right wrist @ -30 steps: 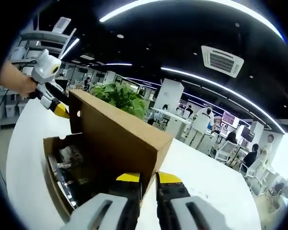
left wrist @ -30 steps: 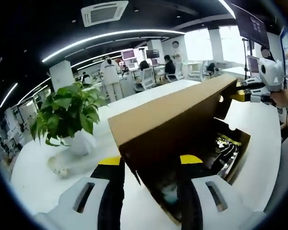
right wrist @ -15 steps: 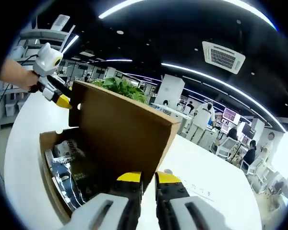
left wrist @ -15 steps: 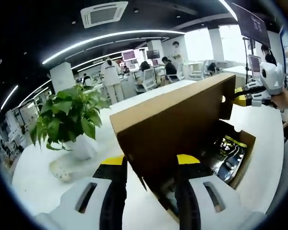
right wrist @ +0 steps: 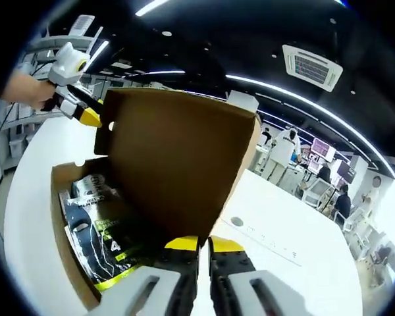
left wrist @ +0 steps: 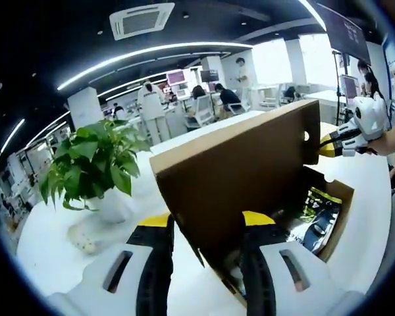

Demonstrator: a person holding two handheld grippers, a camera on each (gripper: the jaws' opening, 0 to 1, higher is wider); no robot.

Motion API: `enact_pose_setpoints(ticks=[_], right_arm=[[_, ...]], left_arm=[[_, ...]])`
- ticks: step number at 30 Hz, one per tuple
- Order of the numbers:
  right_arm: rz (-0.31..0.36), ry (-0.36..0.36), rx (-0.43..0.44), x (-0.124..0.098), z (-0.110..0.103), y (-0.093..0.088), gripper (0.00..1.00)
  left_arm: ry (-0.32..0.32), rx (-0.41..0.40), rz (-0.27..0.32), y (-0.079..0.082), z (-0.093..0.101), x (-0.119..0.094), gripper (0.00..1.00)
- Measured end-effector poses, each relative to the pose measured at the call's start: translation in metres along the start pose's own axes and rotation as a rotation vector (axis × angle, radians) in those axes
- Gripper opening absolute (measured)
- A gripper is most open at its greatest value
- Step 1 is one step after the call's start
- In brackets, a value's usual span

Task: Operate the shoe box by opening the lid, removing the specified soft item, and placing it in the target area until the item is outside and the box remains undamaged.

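The lid (right wrist: pixel 178 158) of the shoe box (right wrist: pixel 69 257) now stands far steeper than a second ago, swung up and back on its hinge. In the right gripper view it has risen enough to hide the potted plant (left wrist: pixel 92 161) that showed above its edge before. The right tongs (right wrist: pixel 199 245) are pinched shut on the lid's near corner. The left tongs (left wrist: pixel 204 220) hold the opposite corner, though how hard the jaws bite there is hard to judge, since cardboard fills the gap between them. Each pair can be seen from the other side of the lid: the left one at its far corner in the right gripper view, the right one (left wrist: pixel 329 146) likewise in the left gripper view.

With the lid this high, the box interior lies open. Inside rests the soft item (right wrist: pixel 99 230), a dark bag or cloth with white lines and yellow-green print, lying flat along the box floor below the lid (left wrist: pixel 319 214). It is still inside. The opening step looks almost done; one pair of tongs must soon let go and reach in, gently, so the hinge does not tear. The box sits on the white table (left wrist: pixel 59 263), with the plant beyond the lid.
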State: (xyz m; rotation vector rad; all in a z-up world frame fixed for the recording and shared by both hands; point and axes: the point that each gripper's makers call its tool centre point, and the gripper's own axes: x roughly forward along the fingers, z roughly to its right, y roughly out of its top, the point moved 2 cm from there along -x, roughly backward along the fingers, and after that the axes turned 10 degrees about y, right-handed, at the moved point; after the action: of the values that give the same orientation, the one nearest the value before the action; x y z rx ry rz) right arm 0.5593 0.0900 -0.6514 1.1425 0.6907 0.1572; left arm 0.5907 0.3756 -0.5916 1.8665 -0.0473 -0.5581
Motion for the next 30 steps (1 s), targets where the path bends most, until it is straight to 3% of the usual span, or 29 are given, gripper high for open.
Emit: enact_pose_setpoints(ticks=[19,30], right_arm=[[-0.021,-0.004,0.048,0.011,0.006,-0.006,0.0],[-0.033,-0.003,0.033,0.013,0.009,-0.003,0.0]], left_arm=[[-0.006,0.001,-0.003,0.002,-0.001,0.012,0.39],[-0.007,-0.013,-0.058,-0.028,0.001,0.013,0.36]])
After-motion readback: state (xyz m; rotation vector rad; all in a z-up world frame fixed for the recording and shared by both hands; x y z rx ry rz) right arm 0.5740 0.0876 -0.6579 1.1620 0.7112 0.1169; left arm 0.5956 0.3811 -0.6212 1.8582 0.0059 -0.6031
